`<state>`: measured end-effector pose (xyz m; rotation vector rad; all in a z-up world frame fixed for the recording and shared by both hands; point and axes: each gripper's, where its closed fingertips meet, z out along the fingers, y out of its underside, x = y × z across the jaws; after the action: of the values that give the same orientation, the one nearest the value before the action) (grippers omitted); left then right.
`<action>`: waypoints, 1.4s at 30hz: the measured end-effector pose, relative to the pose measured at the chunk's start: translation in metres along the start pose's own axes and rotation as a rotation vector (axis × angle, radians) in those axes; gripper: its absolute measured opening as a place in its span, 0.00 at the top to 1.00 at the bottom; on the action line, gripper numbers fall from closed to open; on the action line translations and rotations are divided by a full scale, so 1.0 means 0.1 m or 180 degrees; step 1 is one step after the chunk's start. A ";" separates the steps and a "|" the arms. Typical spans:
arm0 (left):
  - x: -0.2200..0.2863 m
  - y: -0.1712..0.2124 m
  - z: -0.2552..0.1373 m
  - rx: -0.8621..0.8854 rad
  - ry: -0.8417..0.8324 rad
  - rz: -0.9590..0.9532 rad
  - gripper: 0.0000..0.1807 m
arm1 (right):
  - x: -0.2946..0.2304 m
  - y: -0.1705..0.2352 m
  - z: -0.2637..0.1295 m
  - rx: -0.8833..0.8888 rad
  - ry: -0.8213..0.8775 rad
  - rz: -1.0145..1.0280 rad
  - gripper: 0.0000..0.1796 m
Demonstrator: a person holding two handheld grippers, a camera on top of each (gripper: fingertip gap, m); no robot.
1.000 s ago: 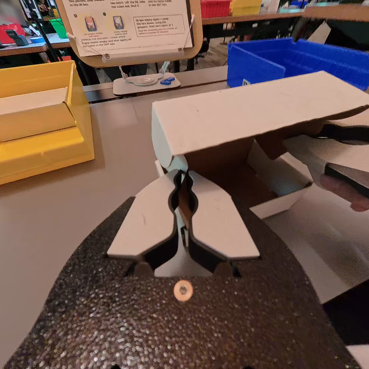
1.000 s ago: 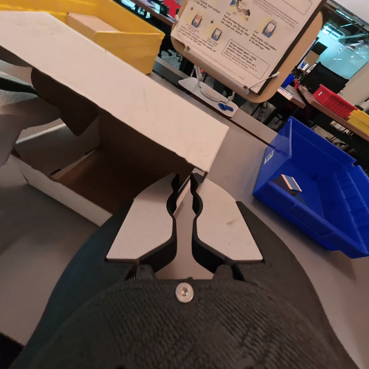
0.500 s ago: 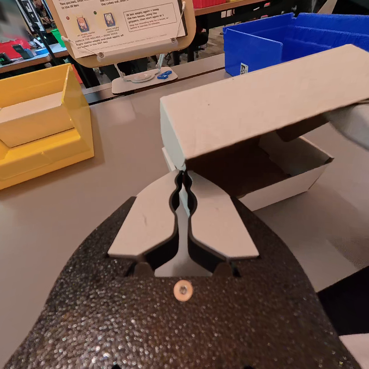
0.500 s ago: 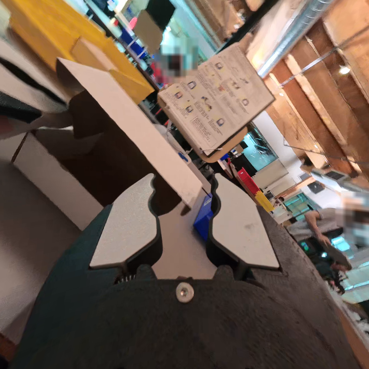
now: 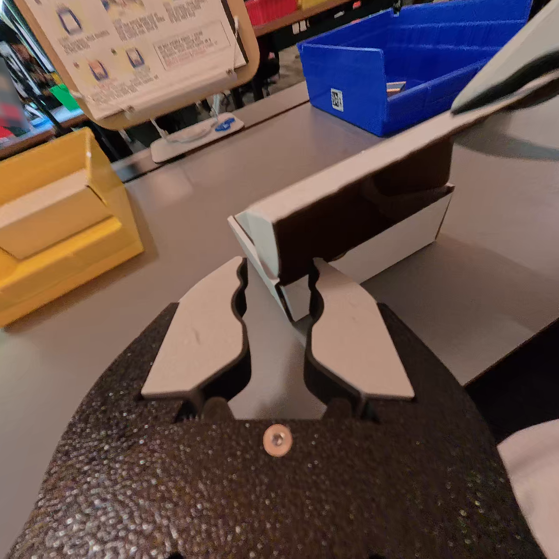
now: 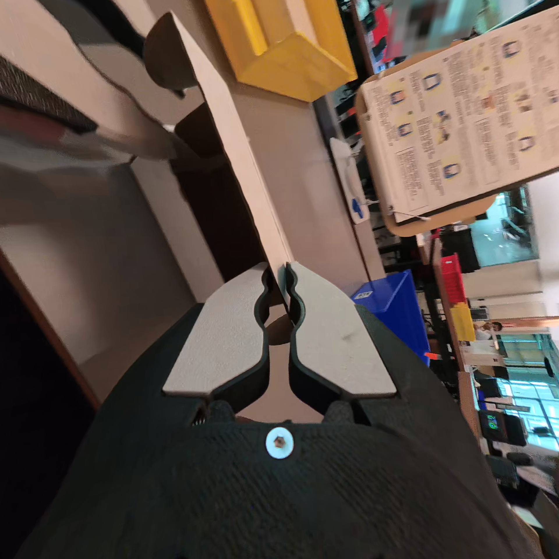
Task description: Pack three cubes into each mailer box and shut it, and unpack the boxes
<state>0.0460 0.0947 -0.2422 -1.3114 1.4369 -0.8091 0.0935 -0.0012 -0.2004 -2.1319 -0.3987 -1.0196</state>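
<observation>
On the grey table [image 5: 187,193] between our grippers sits the white mailer box [image 5: 393,239], lid half raised. Our right gripper [image 6: 276,273] pinches the lid's edge; our left gripper [image 5: 276,272] gapes around the box corner. Pulling crookedly could tear the lid.

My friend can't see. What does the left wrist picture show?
An open left claw reaches toward the near corner of a white mailer box on a grey table, the box's lid half raised. A yellow bin holding another box sits left; a blue bin stands behind.
</observation>
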 end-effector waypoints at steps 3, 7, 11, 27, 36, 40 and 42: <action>-0.08 -0.04 -0.08 0.0115 -0.0150 0.0223 0.82 | -0.19 0.06 0.08 -0.0103 -0.0182 -0.0090 0.95; -0.09 0.02 -0.04 0.0002 -0.0210 0.0386 0.93 | -0.30 0.08 0.16 -0.0122 -0.0253 -0.0070 0.95; -0.13 0.05 -0.02 -0.0057 -0.0328 0.0435 0.96 | -0.30 0.09 0.21 -0.0053 -0.0283 0.0114 0.93; -0.16 0.11 0.09 -0.0190 -0.0279 -0.0087 0.96 | -0.22 0.43 0.19 0.0338 0.0153 0.1796 0.94; -0.11 0.16 -0.02 -0.0295 -0.0167 -0.0065 0.88 | -0.19 0.51 0.25 0.0372 0.0105 0.2285 0.96; -0.03 0.19 -0.07 -0.0421 -0.0175 0.0181 0.91 | -0.19 0.55 0.29 0.0299 0.0137 0.2188 0.97; -0.02 0.21 -0.07 -0.0450 -0.0243 0.0296 0.93 | -0.20 0.54 0.30 0.0299 0.0088 0.2174 0.96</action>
<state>0.0327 0.1001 -0.2595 -1.3559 1.5045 -0.5990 0.1265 -0.0158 -0.2539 -1.9445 0.2842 -0.6130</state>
